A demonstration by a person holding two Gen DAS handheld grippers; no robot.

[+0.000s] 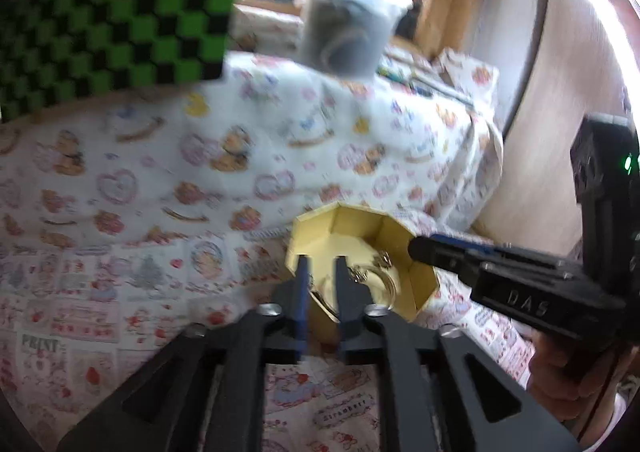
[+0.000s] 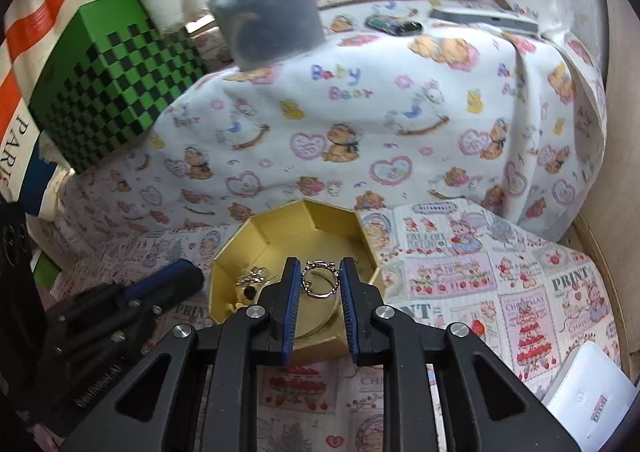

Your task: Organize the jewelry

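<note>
Right wrist view first: the right tool [image 2: 319, 267] sits low in the middle of the frame, jaws clamped on a small silver ring [image 2: 319, 279], with the blue pads pressing it from either side. The ring hangs just over the open gold box [image 2: 256, 232], an octagonal cardboard thing sitting on the tabletop [image 2: 460, 284], which has a busy cartoon-print cloth on it. More silver jewelry [image 2: 254, 276] lies on the box floor at the left, can't make out exactly what pieces.

The left tool [image 2: 188, 276] shows at the lower left of that view, tip just beside the box's left wall. From the left wrist view, the left tool [image 1: 322, 266] has its jaws parted a little with nothing pinched between them; they hang over the box's near rim [image 1: 420, 284]. The jewelry [image 1: 376, 272] inside is blurry here. The right tool [image 1: 416, 248] reaches in from the right edge.

Further back, a bear-print blanket [image 2: 360, 123] is draped over something raised. Upper left there's a green and black checkered box [image 2: 116, 83], and at top centre a blurry grey container [image 2: 268, 23] with a white lid.
</note>
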